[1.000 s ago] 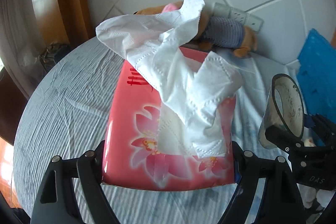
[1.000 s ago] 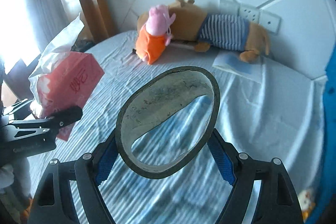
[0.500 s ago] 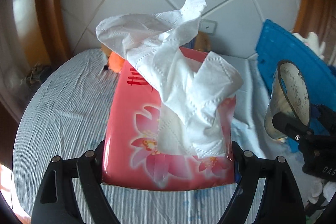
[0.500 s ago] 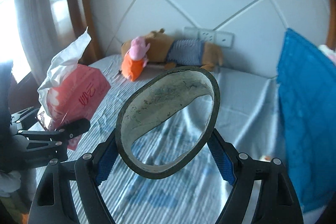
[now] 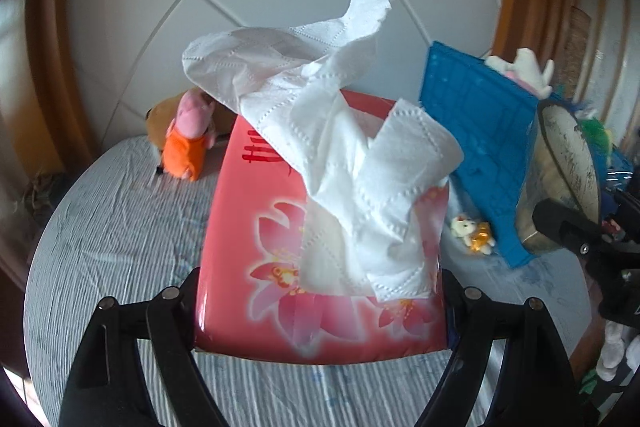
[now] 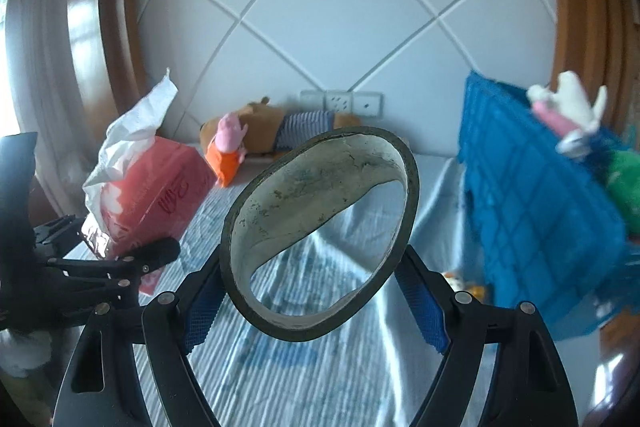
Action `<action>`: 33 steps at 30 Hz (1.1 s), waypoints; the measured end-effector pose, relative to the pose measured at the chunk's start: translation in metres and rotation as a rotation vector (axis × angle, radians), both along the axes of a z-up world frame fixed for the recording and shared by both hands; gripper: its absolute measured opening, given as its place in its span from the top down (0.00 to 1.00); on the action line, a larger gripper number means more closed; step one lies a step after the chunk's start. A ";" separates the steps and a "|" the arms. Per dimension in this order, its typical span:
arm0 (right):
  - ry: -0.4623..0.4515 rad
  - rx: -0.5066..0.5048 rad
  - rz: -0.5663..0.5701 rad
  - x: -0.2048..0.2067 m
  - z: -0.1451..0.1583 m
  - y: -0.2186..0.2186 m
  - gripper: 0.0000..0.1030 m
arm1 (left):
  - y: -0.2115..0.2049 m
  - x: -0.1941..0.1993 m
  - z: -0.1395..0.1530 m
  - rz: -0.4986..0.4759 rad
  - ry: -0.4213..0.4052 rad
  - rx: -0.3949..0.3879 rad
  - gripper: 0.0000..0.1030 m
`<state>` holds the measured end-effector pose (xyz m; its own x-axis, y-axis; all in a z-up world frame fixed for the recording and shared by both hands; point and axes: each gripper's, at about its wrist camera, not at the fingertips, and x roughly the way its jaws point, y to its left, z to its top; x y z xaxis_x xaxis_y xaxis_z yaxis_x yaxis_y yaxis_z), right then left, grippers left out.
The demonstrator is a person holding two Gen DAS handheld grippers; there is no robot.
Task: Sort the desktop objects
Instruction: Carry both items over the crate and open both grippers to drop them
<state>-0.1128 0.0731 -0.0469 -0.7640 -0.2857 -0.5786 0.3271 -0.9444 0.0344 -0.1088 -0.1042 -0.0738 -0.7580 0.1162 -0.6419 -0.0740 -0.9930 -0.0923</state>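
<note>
My left gripper (image 5: 320, 311) is shut on a pink tissue pack (image 5: 256, 251) with white tissues (image 5: 320, 131) spilling from its top, held above the table. It also shows in the right wrist view (image 6: 160, 187). My right gripper (image 6: 316, 287) is shut on a dark roll of tape (image 6: 320, 187), squeezed oval and held in the air. The tape also shows at the right edge of the left wrist view (image 5: 568, 179). A blue basket (image 6: 532, 195) holding plush toys (image 6: 568, 111) stands to the right.
The round table has a blue-white striped cloth (image 6: 288, 367). A pink pig plush in orange (image 6: 228, 147) and a brown plush in a striped shirt (image 6: 296, 131) lie by the tiled wall. A small plush (image 5: 472, 233) lies beside the basket.
Both grippers have swung to the right and risen with their loads. The blue basket has come into view on the right. The plush toys have shifted left and look farther away.
</note>
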 end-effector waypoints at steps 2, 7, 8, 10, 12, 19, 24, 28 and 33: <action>0.025 -0.010 -0.011 0.007 0.013 0.010 0.21 | 0.007 0.000 0.010 -0.014 0.022 0.007 0.19; 0.110 -0.078 -0.013 0.020 0.053 0.045 0.21 | 0.044 -0.002 0.054 -0.055 0.114 0.019 0.19; 0.129 -0.093 -0.015 0.022 0.062 0.055 0.21 | 0.056 -0.003 0.064 -0.068 0.133 0.021 0.19; 0.169 -0.105 -0.028 0.026 0.078 0.077 0.21 | 0.079 -0.007 0.082 -0.094 0.170 0.021 0.19; 0.208 -0.116 -0.049 0.027 0.095 0.106 0.21 | 0.111 -0.012 0.098 -0.123 0.208 0.026 0.19; 0.247 -0.111 -0.141 0.002 0.121 0.237 0.21 | 0.239 -0.047 0.125 -0.203 0.225 0.091 0.19; 0.239 -0.089 -0.180 -0.026 0.130 0.317 0.21 | 0.321 -0.085 0.136 -0.228 0.213 0.098 0.19; 0.208 -0.080 -0.205 -0.056 0.126 0.365 0.21 | 0.370 -0.123 0.133 -0.240 0.163 0.059 0.19; 0.164 -0.099 -0.213 -0.097 0.109 0.402 0.21 | 0.408 -0.164 0.123 -0.243 0.113 0.017 0.19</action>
